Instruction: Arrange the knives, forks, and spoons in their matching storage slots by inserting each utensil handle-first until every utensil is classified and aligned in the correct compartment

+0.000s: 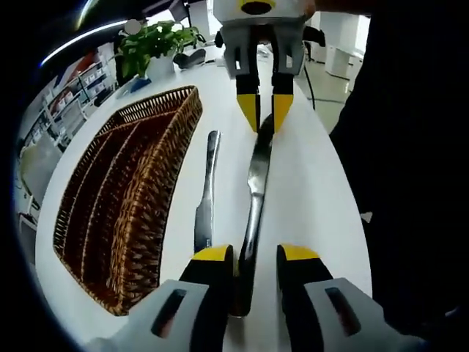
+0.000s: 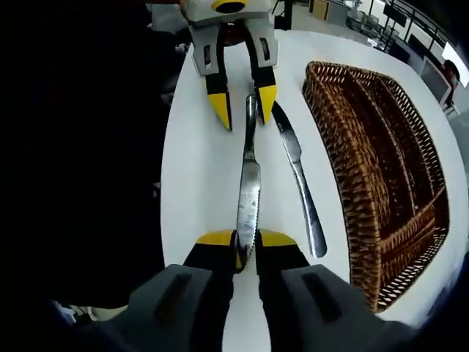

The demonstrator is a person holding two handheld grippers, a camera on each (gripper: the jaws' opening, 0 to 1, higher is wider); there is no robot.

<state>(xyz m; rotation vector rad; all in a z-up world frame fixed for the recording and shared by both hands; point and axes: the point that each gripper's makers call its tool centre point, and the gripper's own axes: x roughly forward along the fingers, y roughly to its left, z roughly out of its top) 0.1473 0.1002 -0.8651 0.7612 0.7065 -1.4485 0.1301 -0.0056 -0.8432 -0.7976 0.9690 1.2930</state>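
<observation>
We log a white surface [image 1: 315, 183] carrying a wicker tray [image 1: 124, 198], a potted plant [image 1: 157, 40] behind. Our right claw [image 2: 245, 249] pinches one knife [image 2: 248, 194] by its blade; our left claw [image 1: 254, 260] stands spread around its handle. A second knife [image 1: 207, 198] lies beside it.

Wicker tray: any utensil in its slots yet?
No. The wicker tray has bare compartments; both knives, one between the jaws and the other, are outside it.

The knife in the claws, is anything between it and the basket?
Yes. A second knife lies on the table between the held knife and the basket. Lifting over it should clear it.
</observation>
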